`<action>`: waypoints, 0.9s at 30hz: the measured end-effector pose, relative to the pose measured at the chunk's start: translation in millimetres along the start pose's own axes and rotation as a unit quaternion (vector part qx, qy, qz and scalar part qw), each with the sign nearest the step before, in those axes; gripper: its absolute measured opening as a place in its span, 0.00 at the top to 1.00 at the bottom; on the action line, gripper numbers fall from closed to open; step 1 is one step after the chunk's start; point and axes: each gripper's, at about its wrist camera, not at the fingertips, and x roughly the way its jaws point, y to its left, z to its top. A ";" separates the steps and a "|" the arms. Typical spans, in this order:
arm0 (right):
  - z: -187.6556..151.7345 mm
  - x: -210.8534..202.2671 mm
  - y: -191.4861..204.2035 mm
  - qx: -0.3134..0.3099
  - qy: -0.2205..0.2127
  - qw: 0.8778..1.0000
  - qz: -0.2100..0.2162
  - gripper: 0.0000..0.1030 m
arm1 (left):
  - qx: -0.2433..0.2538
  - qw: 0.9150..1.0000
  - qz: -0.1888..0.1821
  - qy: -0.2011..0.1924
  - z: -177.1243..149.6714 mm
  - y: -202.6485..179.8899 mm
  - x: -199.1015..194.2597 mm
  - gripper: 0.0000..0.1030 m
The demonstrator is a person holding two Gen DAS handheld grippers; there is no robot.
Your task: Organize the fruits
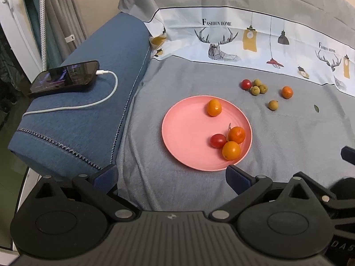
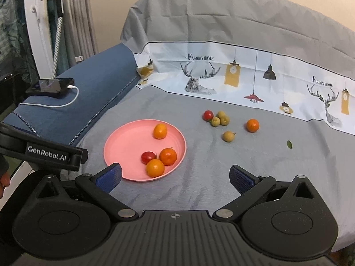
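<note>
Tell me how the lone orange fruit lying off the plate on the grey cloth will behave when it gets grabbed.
The lone orange fruit looks round and smooth, so it will probably roll if nudged, though the soft grey cloth may slow it. It looks small, so likely light. Its glossy skin could slip between pads, so a centred squeeze seems wise.

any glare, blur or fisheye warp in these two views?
Left wrist: sharp, even soft light, reflections on the phone screen, strong barrel bend at the cloth's printed border. Right wrist: same warp, dark corners, fruit on the pink plate crisp, faint shadows.
</note>
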 end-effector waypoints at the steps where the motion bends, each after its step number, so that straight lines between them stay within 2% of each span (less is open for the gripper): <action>1: 0.3 2.4 -2.2 0.002 0.002 1.000 -0.001 0.01 | -0.001 1.000 -0.002 0.002 3.2 -1.4 2.2 0.00; 27: 20.8 77.6 -98.5 0.071 0.008 0.995 -0.075 0.01 | 0.045 0.999 -0.029 0.005 93.9 -87.9 71.5 0.00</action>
